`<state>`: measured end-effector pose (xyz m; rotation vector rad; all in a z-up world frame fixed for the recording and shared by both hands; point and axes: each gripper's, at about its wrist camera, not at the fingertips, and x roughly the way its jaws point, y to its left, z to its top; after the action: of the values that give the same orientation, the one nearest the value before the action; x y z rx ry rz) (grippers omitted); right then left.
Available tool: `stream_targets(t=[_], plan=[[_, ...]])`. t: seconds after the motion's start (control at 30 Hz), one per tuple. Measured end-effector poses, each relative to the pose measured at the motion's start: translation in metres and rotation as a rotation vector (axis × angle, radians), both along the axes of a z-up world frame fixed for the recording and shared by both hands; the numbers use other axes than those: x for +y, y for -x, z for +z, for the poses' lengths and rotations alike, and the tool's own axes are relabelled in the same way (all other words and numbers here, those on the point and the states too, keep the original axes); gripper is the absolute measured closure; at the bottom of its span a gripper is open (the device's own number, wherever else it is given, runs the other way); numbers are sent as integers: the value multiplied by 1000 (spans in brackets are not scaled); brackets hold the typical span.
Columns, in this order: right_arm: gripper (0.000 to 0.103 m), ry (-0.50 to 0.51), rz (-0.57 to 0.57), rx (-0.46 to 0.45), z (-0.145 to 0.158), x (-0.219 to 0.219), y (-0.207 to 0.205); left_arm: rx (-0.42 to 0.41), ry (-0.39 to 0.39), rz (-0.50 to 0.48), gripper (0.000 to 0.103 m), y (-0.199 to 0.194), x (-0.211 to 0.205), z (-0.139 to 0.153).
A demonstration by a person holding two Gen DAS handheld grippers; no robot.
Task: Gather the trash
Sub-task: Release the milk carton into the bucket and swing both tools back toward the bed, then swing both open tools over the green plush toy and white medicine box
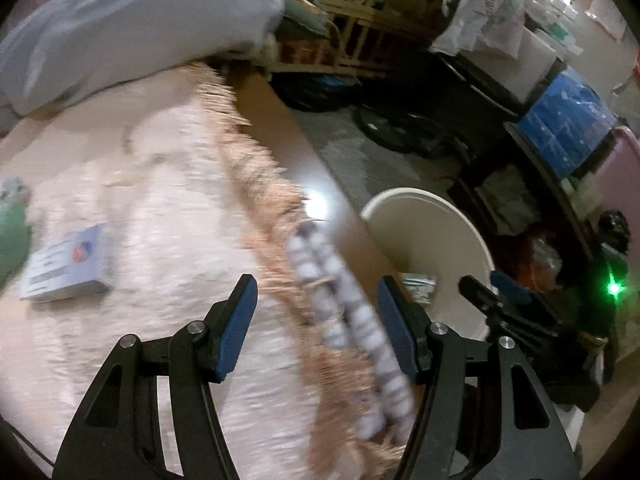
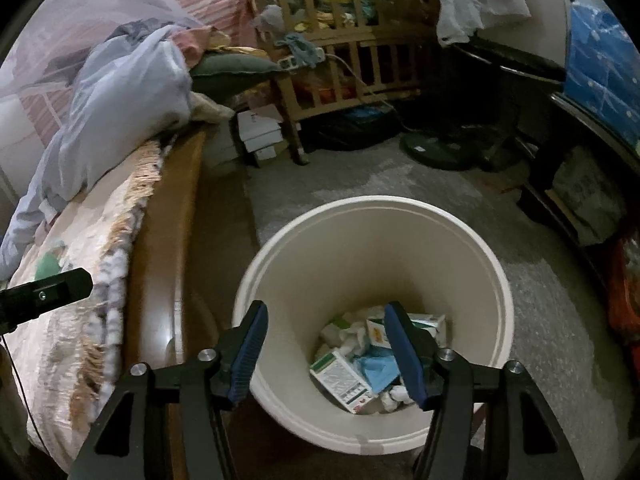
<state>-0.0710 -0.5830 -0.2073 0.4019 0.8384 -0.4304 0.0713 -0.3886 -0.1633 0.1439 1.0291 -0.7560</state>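
A white round bin (image 2: 472,264) stands on the floor beside the bed; it holds small cartons (image 2: 342,380), tissues and a blue wrapper. My right gripper (image 2: 326,346) is open and empty, just above the bin's near rim. My left gripper (image 1: 316,320) is open and empty over the bed's fringed edge. A small blue-white box (image 1: 66,266) lies on the pink bedspread to its left, with a green item (image 1: 12,224) at the far left edge. The bin's rim (image 1: 420,200) shows to the right in the left wrist view. The left wrist view is blurred.
A grey-blue pillow (image 1: 132,28) lies at the bed's head. The wooden bed rail (image 2: 156,288) runs between bed and bin. A wooden crib (image 2: 340,60) full of clothes, a fan base (image 2: 440,152) and cluttered shelves (image 1: 568,132) stand behind on grey carpet.
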Motion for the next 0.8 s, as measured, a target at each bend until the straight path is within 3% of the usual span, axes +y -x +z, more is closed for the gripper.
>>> stream_targets(t=[0.23, 0.4, 0.8], plan=[[36, 14, 94, -20, 17, 45, -20, -29, -24, 86, 42, -17, 53, 2], [36, -35, 186, -42, 25, 84, -40, -32, -33, 161, 42, -33, 96, 4], [36, -30, 436, 1, 25, 187, -110, -44, -72, 318, 42, -73, 188, -1]])
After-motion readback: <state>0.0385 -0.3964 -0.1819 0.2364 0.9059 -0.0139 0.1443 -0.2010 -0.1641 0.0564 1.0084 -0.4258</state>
